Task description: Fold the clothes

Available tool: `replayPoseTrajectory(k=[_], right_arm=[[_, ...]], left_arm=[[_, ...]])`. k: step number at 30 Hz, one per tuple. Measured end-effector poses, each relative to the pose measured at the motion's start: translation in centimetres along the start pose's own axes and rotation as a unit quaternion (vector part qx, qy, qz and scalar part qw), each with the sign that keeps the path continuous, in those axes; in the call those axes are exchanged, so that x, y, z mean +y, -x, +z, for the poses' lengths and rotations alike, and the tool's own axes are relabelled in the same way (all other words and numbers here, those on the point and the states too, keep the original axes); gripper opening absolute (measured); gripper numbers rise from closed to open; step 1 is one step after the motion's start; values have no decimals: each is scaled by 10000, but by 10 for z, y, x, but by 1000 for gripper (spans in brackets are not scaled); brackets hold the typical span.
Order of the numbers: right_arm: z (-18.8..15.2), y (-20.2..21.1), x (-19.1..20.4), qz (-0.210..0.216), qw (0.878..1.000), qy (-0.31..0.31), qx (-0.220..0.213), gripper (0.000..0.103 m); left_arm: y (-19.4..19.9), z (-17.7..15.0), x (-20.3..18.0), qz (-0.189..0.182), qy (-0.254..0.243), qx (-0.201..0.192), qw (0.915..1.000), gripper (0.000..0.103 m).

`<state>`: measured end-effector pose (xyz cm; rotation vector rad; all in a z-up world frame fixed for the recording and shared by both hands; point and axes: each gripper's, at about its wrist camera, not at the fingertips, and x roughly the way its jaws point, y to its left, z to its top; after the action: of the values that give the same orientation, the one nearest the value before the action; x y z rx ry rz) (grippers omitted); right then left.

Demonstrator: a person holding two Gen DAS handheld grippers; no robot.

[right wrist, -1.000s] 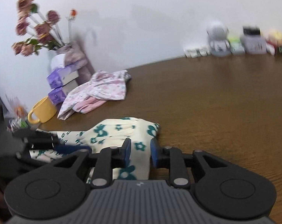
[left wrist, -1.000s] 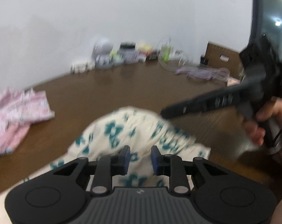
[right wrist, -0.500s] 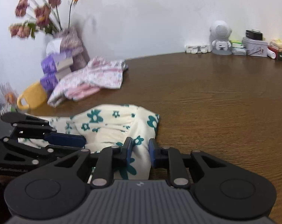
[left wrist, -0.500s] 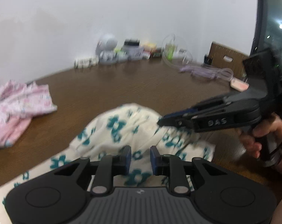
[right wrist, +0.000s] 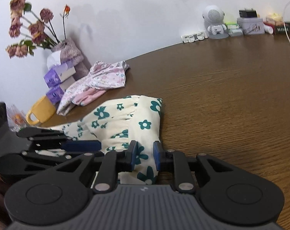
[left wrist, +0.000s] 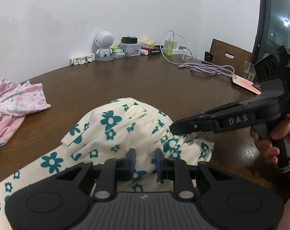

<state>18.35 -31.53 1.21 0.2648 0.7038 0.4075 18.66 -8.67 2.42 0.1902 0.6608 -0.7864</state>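
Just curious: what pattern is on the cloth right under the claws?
Cream cloth with teal flowers, clearest in the left wrist view.

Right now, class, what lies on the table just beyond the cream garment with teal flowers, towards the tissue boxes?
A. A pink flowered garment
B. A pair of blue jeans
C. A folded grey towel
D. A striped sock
A: in the right wrist view a pink flowered garment lies crumpled on the brown table, between the cream garment with teal flowers and the purple tissue boxes.
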Motion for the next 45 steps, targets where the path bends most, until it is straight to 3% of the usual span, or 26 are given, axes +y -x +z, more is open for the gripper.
replayPoseTrajectory(k=[5,9,15,21,25,28,31,34,37,41,45], right_arm=[[-5,-2,13,-328,9983,488,-58,19],[-7,-1,15,-387,9973,613,-114,19],[-5,21,3,-115,9993,118,-345,19],[-10,18,6,-19,9998,114,-166,20],[-13,12,14,-153,9991,393,-99,20],[-14,12,16,-199,9986,480,-112,20],[-14,13,16,-201,9985,490,-133,20],[-15,13,16,-202,9984,500,-155,20],[-14,19,15,-165,9984,479,-243,20],[-15,45,19,-127,9953,842,-452,21],[-22,60,31,-126,9851,1708,-164,21]], left_arm=[[12,2,-6,-20,-153,-225,9996,19],[3,-1,-6,-19,-149,3,9999,20],[2,-3,-5,-54,-109,-3,9999,20],[3,-4,-6,-35,-121,-8,9999,20],[13,0,-9,-31,-222,-259,9994,20],[27,4,-17,-264,-406,-504,9976,21],[24,1,-27,-420,-627,-329,9966,23],[8,-5,-28,-350,-693,82,9969,25],[7,-7,-25,-381,-648,114,9971,24],[7,-8,-23,-442,-562,112,9974,22],[6,-8,-17,-535,-408,128,9977,22]])
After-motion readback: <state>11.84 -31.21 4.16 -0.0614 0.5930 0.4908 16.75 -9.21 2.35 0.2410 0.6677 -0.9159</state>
